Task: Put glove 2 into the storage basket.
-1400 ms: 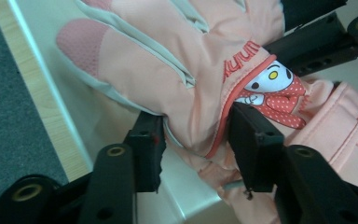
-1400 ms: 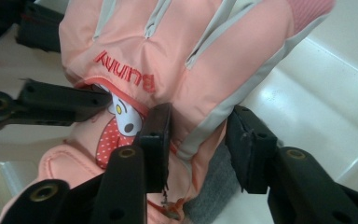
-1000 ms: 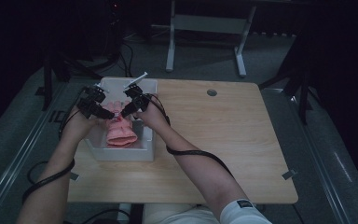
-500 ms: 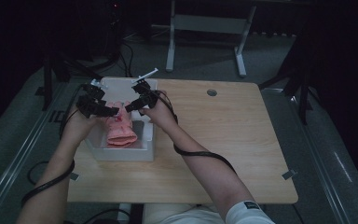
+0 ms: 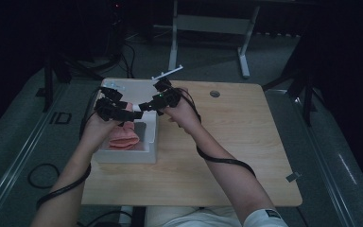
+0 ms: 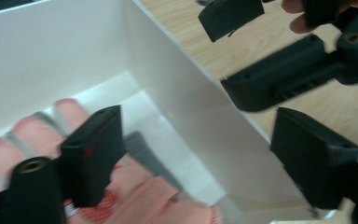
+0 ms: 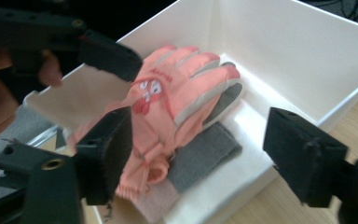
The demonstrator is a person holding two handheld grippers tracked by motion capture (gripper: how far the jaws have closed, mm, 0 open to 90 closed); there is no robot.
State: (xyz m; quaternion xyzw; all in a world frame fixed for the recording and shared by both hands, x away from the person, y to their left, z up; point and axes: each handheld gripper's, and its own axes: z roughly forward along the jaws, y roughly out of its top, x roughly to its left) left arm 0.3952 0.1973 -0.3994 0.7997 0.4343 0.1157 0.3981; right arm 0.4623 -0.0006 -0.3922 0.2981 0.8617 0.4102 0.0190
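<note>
Both grippers have lifted clear of the glove since a second ago, and my right hand has pulled back toward the box's near wall. Now the left gripper (image 5: 137,115) hovers over the box (image 5: 127,156), and the right gripper (image 5: 144,107) sits just beside it, tips nearly meeting above the right wall.

Left jaws are apart — in the left gripper view one pad is over the glove (image 6: 135,196) inside the box, the other hangs outside over the table (image 6: 326,107), so I'm straddling the wall. Right jaws are wide apart too, with nothing between them; in the right gripper view the pink glove (image 7: 172,102) lies flat on the box floor, fingers pointing at the far corner, resting on a grey glove (image 7: 205,156) beneath.

To do this well, I reckon I should pick one gripper for the grab and get the other out of the way, since they're crowding each other. The cuff looks bunched and thick, the best bite. I'd bring the right one down over that cuff, both pads inside the box, close firmly on the pink layer alone, and lift straight up so the grey glove stays put. Catching the box wall in the jaws is the thing to avoid.
</note>
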